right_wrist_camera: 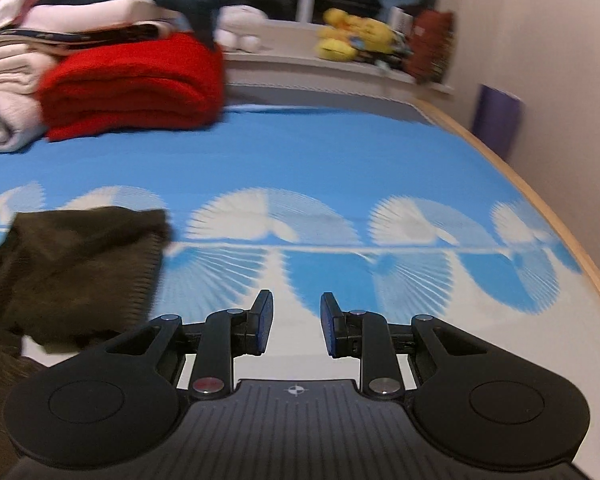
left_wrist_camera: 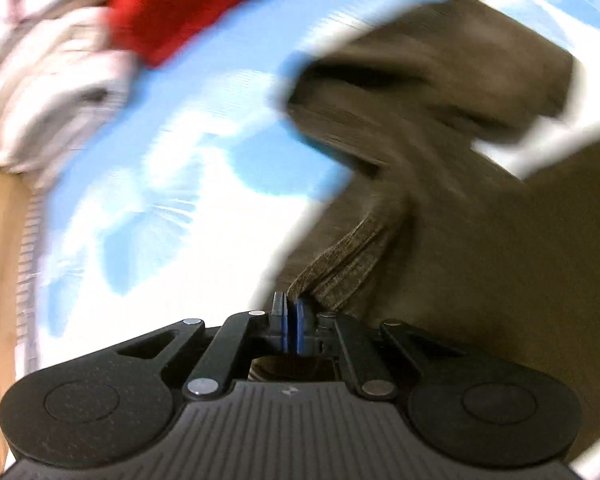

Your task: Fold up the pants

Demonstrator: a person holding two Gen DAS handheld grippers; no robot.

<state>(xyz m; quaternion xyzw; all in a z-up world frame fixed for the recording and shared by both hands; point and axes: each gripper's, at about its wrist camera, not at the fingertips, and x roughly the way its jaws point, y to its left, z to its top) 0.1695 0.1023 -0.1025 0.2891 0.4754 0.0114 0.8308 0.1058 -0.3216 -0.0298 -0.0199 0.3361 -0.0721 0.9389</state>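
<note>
Dark olive-brown pants (left_wrist_camera: 440, 128) lie bunched on the blue-and-white bedsheet (left_wrist_camera: 172, 184). My left gripper (left_wrist_camera: 289, 304) is shut on a ribbed hem of the pants and holds it lifted; this view is motion-blurred. In the right wrist view the pants (right_wrist_camera: 72, 268) lie at the left. My right gripper (right_wrist_camera: 296, 312) is open and empty, hovering over the sheet (right_wrist_camera: 340, 152) to the right of the pants.
A folded red blanket (right_wrist_camera: 136, 84) and a pile of white linens (right_wrist_camera: 8, 92) sit at the bed's far left, also in the left wrist view (left_wrist_camera: 172, 4). Plush toys (right_wrist_camera: 356, 36) line the window sill. The wooden bed edge (right_wrist_camera: 520, 184) and wall are at right.
</note>
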